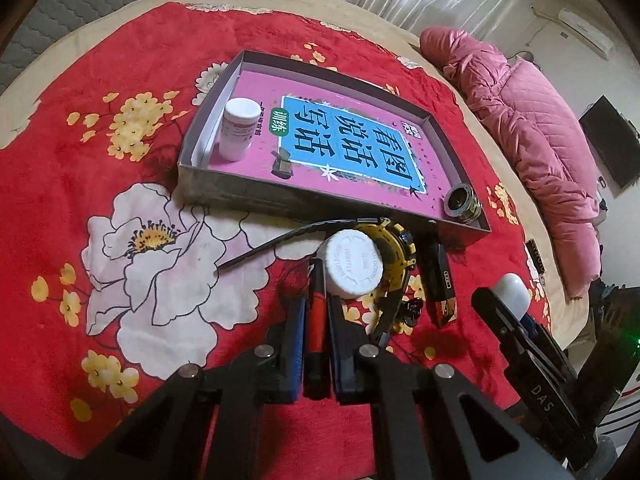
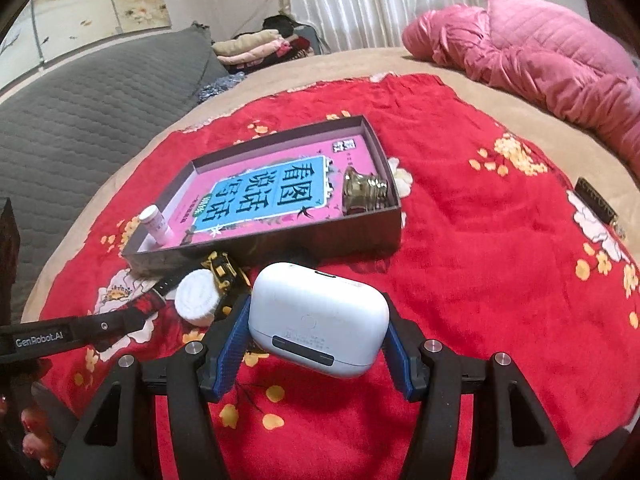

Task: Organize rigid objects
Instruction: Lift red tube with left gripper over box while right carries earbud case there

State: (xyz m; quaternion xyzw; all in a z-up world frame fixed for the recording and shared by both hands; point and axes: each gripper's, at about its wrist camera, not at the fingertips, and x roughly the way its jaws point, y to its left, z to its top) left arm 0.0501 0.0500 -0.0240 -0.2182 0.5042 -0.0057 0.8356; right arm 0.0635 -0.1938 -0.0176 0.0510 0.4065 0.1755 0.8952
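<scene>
- The bed (image 2: 500,280) was covered by a red floral blanket (image 1: 100,160), with a pink quilt (image 2: 540,52) bunched at its far right edge.
- A shallow cardboard box (image 1: 224,190) with a pink-and-blue printed floor lay on the blanket. A white pill bottle (image 1: 239,128) stood upright in its near-left corner, and a glass jar (image 2: 365,194) lay on its side in the near-right corner.
- The right gripper (image 2: 316,336) was clenched on a white earbud case (image 2: 320,316), its blue pads pressing both ends and holding the case above the blanket, in front of the box.
- The left gripper (image 1: 316,340) had its jaws closed on a slim red-and-black cylinder (image 1: 318,320), gripped lengthwise between the pads, just in front of the box's near wall.
- A yellow-and-black watch (image 1: 394,256) lay on the blanket just outside the box, its strap trailing left.
- A white round cap (image 1: 352,264) rested on top of the watch.
- A dark lighter-shaped object (image 1: 440,284) lay beside the watch, to its right.
</scene>
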